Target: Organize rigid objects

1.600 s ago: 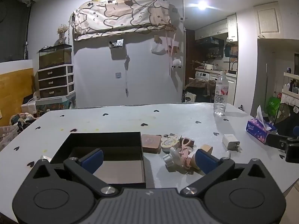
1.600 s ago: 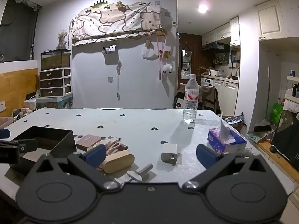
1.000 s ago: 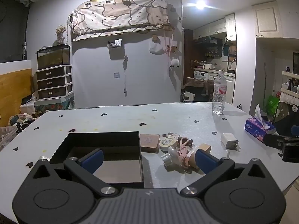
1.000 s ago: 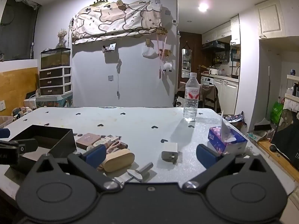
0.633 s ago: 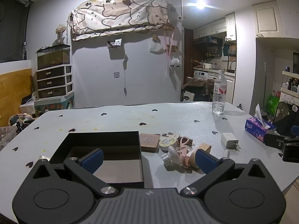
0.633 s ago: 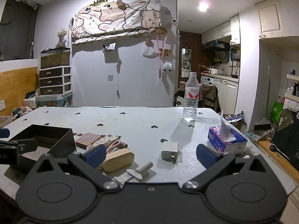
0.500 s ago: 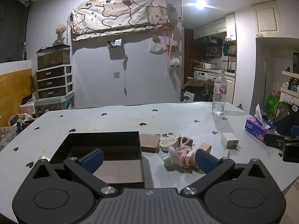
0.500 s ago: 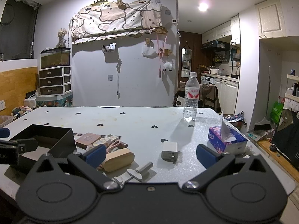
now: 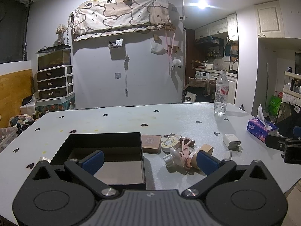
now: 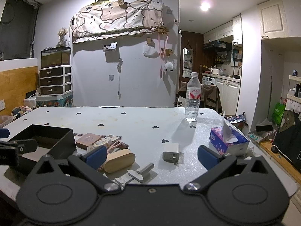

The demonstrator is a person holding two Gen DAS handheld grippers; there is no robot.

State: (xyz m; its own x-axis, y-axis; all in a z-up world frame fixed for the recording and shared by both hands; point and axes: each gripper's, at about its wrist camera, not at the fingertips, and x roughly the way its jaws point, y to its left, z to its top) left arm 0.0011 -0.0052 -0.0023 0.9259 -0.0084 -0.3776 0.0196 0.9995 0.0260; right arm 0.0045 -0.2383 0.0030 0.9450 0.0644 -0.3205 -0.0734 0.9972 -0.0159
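An open black box sits on the grey table. To its right lies a cluster: a brown square case, a round tin, pink scissors, a wooden oval piece. A white charger and a metal T-shaped piece lie further right. My left gripper is open and empty, over the box's near right corner. My right gripper is open and empty, near the table's front edge, in front of the charger. The box also shows in the right wrist view.
A water bottle stands at the far right of the table. A purple tissue box sits at the right edge. Drawers with a glass tank stand at the back left.
Both views shifted only slightly; both grippers have stayed open and almost still. No object has moved.
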